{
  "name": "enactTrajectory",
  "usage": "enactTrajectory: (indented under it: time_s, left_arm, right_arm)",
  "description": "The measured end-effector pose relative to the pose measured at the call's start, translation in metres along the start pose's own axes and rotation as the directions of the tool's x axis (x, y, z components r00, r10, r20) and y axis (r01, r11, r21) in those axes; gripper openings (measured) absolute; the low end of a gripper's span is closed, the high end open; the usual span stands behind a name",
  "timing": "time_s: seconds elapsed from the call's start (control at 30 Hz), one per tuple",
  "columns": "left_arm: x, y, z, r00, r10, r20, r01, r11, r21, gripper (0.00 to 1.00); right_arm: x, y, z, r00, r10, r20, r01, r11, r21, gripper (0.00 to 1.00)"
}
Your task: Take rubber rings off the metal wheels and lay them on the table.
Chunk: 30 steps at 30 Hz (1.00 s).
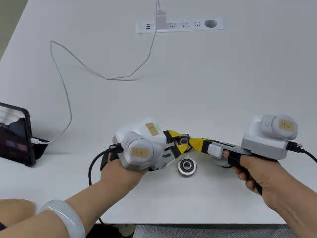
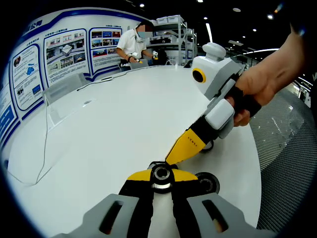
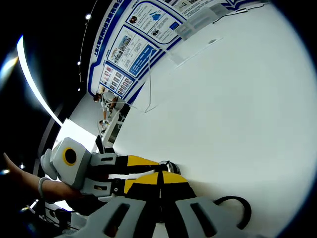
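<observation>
My left gripper (image 1: 182, 141) (image 2: 161, 174) is shut on a small metal wheel (image 1: 184, 138) (image 2: 161, 172) with a black rubber ring, held just above the white table (image 1: 208, 84). My right gripper (image 1: 190, 142) (image 3: 159, 176) comes in from the right with its yellow jaws closed, and their tips pinch the ring at that wheel's rim (image 3: 169, 166). A second ringed wheel (image 1: 187, 166) (image 2: 207, 182) lies flat on the table just below the jaws. A loose black rubber ring (image 3: 233, 204) lies on the table under the right gripper.
A white power strip (image 1: 179, 24) lies at the table's far edge, with a white cable (image 1: 64, 94) running to a dark phone (image 1: 15, 134) at the left. The table's near edge (image 1: 198, 222) is close to my hands. A person (image 2: 133, 42) stands far off.
</observation>
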State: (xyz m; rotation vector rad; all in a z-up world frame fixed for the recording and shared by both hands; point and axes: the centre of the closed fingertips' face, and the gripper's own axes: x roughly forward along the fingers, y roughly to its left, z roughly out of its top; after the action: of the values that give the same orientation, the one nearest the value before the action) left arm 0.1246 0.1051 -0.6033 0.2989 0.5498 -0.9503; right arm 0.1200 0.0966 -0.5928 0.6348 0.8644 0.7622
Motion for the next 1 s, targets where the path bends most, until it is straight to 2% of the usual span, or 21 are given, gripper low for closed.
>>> enactTrajectory:
  time_s: [0.47, 0.77, 1.0]
  left_arm:
    - [0.000, 0.000, 0.000, 1.0000, -0.001, 0.001, 0.001, 1.000, 0.001, 0.14]
    - [0.000, 0.000, 0.001, 1.0000, -0.007, 0.000, 0.007, 1.000, 0.010, 0.14]
    - [-0.008, -0.006, 0.004, 0.9998, -0.010, 0.016, 0.010, 0.999, 0.043, 0.23]
  right_arm:
    - [0.000, 0.010, 0.000, 0.9989, 0.047, 0.006, -0.047, 0.998, 0.040, 0.01]
    - [0.003, 0.001, 0.000, 0.9997, 0.014, 0.020, -0.015, 0.998, 0.065, 0.01]
    - [0.003, 0.000, 0.002, 0.9996, 0.009, 0.028, -0.011, 0.998, 0.061, 0.02]
